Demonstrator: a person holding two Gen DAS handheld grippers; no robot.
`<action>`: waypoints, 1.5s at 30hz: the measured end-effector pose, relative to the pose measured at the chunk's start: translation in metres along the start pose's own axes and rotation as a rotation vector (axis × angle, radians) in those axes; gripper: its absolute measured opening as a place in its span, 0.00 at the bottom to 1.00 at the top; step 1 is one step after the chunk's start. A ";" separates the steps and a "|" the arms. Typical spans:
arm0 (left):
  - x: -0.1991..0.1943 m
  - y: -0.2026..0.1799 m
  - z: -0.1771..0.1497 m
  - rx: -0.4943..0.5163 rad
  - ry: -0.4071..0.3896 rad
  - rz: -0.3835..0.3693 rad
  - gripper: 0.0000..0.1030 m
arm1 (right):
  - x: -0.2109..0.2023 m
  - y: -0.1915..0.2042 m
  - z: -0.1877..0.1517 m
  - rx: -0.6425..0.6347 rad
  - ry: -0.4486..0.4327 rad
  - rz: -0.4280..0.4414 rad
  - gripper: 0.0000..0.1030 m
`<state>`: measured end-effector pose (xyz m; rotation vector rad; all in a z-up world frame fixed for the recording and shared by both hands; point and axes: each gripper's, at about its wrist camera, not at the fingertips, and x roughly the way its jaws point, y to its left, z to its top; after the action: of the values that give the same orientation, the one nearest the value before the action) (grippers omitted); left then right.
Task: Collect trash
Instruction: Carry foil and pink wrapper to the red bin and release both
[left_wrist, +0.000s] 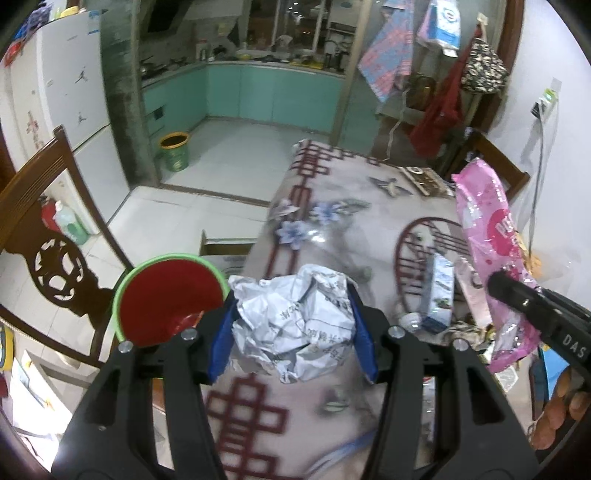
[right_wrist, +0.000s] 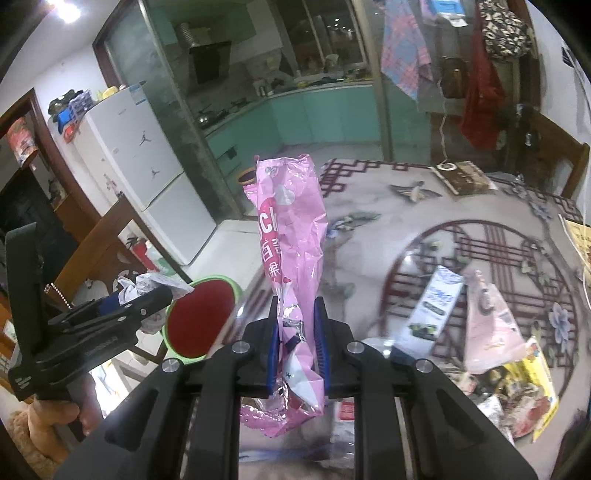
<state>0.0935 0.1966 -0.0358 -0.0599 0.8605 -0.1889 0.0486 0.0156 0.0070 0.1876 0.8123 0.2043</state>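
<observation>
My left gripper is shut on a crumpled ball of printed paper, carried over the table's left edge. A green bin with a red liner stands just left of it, off the table; the right wrist view shows the same bin. My right gripper is shut on a tall pink foil wrapper that sticks up between the blue pads. In the left wrist view that wrapper hangs at the right. The left gripper with the paper appears at the left of the right wrist view.
The table wears a patterned cloth. A milk carton, a pale pink bag and a heap of wrappers lie at its right. A carved wooden chair stands left of the bin. A second bin sits on the kitchen floor.
</observation>
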 end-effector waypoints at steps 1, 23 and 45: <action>0.001 0.007 -0.001 -0.007 0.003 0.007 0.51 | 0.004 0.004 0.000 -0.004 0.004 0.004 0.16; 0.048 0.158 -0.001 -0.147 0.106 0.145 0.51 | 0.160 0.120 0.003 -0.059 0.253 0.166 0.16; 0.073 0.204 0.014 -0.232 0.106 0.175 0.79 | 0.227 0.161 0.026 -0.175 0.265 0.154 0.57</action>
<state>0.1788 0.3825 -0.1073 -0.1922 0.9858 0.0729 0.2027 0.2258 -0.0949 0.0586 1.0383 0.4505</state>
